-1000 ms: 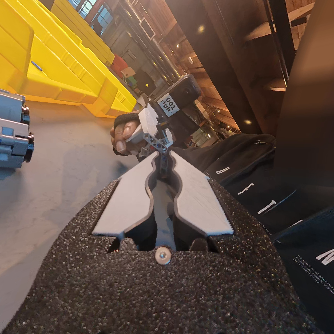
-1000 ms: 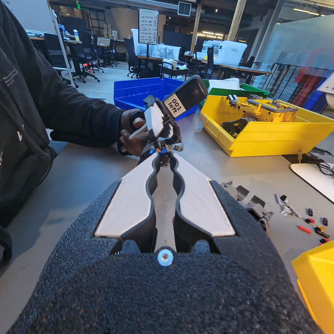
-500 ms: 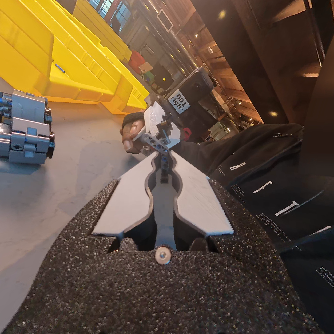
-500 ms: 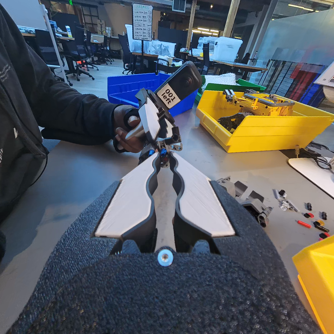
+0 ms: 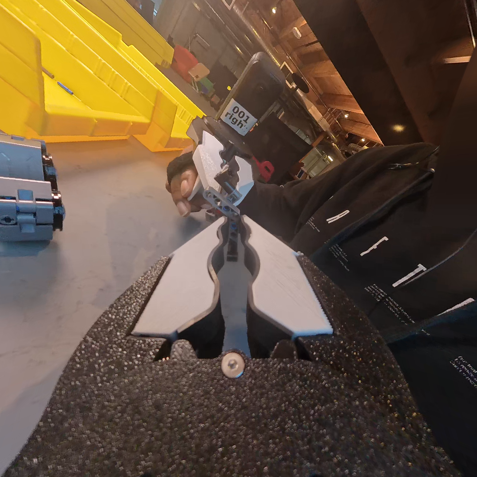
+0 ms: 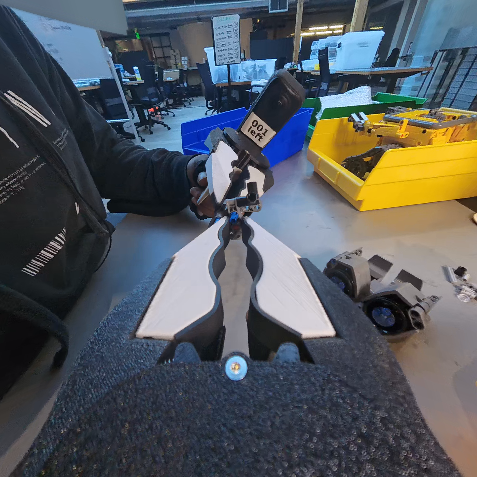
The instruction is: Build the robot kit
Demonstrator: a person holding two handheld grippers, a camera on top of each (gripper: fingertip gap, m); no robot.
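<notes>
Grey tabletop [image 6: 322, 224] fills both views and carries everything else. Largest on it, in the right wrist view at two o'clock, is a yellow plastic bin [image 6: 402, 175] holding a yellow and grey brick-built tracked machine [image 6: 413, 129]; a blue plastic bin [image 6: 286, 139] sits at twelve o'clock behind it. At four o'clock, well apart from the grippers, lies a dark grey brick-built block with blue-centred sockets [image 6: 382, 291], with small loose pins [image 6: 462, 284] just beyond.

Both grippers meet above the table on one small assembly of grey perforated plastic beams with blue and red pins [image 6: 240, 209]. The right gripper [image 6: 235, 227] is pinched narrowly on its lower end. The left gripper [image 5: 231, 233] is likewise nearly closed, clamping a thin dark beam of the same piece that runs back between its fingers.

Judging from this, the main risk is that the two grips fight each other: any twist or pull off the pin's axis could snap the joint apart unevenly, letting a pin spring loose and roll across the tabletop. The grips are at the very fingertips [image 5: 222, 227], so the thin beam may also pivot or slip out under load.
</notes>
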